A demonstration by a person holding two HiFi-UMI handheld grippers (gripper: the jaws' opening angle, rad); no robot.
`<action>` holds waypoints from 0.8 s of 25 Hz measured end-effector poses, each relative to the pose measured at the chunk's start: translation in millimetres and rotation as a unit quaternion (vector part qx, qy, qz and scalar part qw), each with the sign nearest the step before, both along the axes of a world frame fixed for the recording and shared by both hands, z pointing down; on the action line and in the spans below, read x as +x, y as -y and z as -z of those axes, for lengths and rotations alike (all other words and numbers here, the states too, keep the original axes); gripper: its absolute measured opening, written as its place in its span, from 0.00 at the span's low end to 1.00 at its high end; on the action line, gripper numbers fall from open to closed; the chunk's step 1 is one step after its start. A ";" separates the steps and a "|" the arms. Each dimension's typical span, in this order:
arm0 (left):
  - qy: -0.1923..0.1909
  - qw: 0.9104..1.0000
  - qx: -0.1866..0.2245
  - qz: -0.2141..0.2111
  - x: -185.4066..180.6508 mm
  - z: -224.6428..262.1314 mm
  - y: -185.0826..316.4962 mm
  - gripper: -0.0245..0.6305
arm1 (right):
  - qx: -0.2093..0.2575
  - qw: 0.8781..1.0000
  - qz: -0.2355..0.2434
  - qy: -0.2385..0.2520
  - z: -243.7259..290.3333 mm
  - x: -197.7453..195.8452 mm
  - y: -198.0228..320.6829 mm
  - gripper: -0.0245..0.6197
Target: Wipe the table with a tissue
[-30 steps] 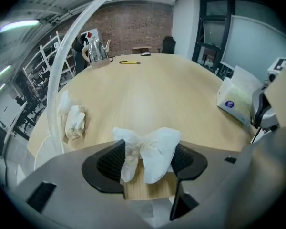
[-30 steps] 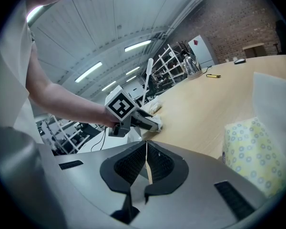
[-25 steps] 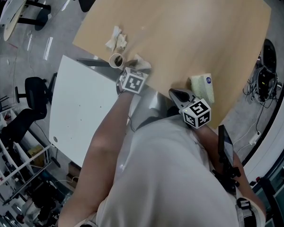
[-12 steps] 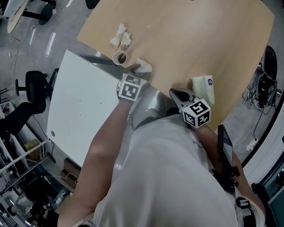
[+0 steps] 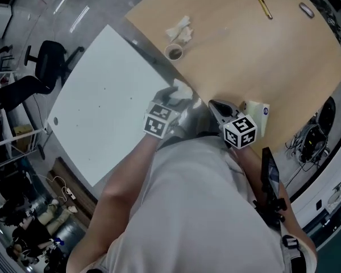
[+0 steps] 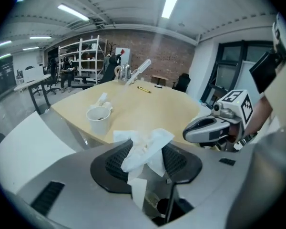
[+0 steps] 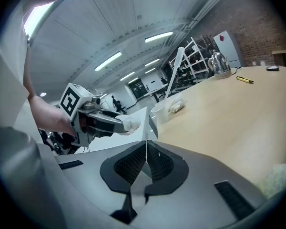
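Note:
My left gripper [image 5: 175, 97] is shut on a crumpled white tissue [image 5: 180, 90]; its jaws have just been closing on it. It hangs near the wooden table's [image 5: 256, 56] near edge, over the gap to the white table. In the left gripper view the tissue [image 6: 150, 142] bulges up between the pads [image 6: 115, 160]. My right gripper [image 5: 217, 107] is shut with nothing in it, its pads [image 7: 133, 163] meeting. It points over the wooden table's near edge, beside the tissue pack [image 5: 256, 114]. From the right gripper view the left gripper [image 7: 105, 121] shows at the left with the tissue [image 7: 131, 123].
A paper cup [image 5: 173, 52] and some used crumpled tissues [image 5: 179, 28] sit near the wooden table's left edge. A yellow pen [image 5: 263, 5] and a small dark object [image 5: 306, 8] lie at the far side. The white table [image 5: 102, 107] adjoins on the left; office chairs [image 5: 45, 67] stand beyond.
The left gripper has come up off the wooden table near the cup, taking the tissue back toward the person. The right gripper has shifted slightly. The head view has swung left.

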State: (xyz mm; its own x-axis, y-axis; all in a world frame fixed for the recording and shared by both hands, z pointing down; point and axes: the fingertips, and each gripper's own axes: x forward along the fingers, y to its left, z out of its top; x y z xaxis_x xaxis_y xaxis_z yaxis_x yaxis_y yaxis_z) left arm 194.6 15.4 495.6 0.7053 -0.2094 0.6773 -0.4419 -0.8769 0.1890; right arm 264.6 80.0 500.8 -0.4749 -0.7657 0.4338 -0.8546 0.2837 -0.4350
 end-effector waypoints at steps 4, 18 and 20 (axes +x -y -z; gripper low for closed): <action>-0.016 0.998 -0.004 0.052 -34.3 11.8 -11.6 0.31 | 0.005 0.999 0.052 -0.006 3.6 -26.2 11.7 0.06; 0.006 0.986 -0.002 0.168 -132.7 2.6 -45.8 0.31 | 0.008 0.980 0.197 -0.005 2.5 -119.0 37.2 0.06; 0.017 0.984 -0.001 0.178 -145.8 -2.3 -50.5 0.31 | 0.007 0.978 0.210 -0.006 1.7 -127.1 39.3 0.06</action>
